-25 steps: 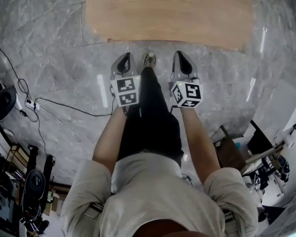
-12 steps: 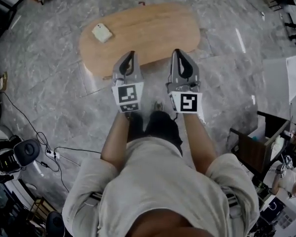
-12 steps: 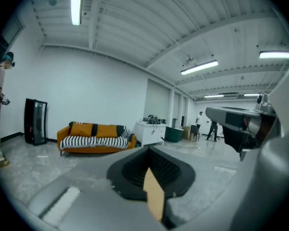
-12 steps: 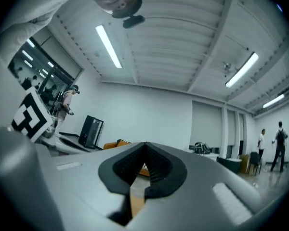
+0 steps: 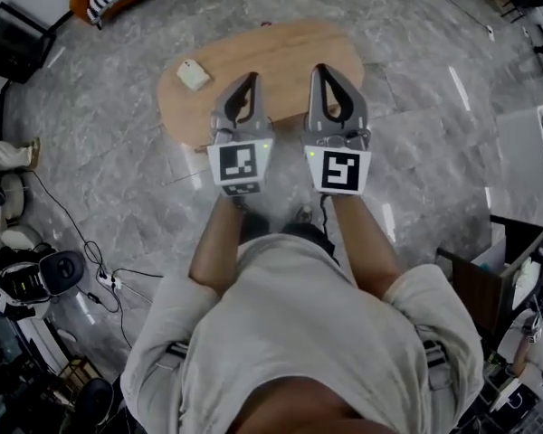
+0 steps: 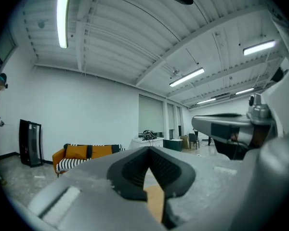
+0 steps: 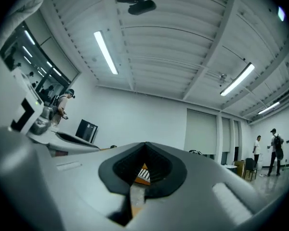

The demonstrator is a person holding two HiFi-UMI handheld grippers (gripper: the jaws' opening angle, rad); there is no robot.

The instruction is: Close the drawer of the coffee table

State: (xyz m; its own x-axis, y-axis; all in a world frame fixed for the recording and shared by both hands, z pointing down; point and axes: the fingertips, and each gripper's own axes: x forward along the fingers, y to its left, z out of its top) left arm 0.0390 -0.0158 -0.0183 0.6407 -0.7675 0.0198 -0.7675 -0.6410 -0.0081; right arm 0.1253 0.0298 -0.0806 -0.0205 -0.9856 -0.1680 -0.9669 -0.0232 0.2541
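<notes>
on the coffee table (image 5: pixel 285 54) lies one small white object (image 5: pixel 193 74).

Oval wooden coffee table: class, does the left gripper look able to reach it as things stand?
Probably yes, once lowered. The left gripper is held high and aimed across the room, jaws shut. Nothing shows between it and the oval wooden coffee table below.

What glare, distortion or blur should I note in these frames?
Head view: sharp, bright reflections streak the polished floor beside the coffee table. Left gripper view: fisheye, black corners, tube light blown out. Right gripper view: same curvature, light strip glaring.
</notes>
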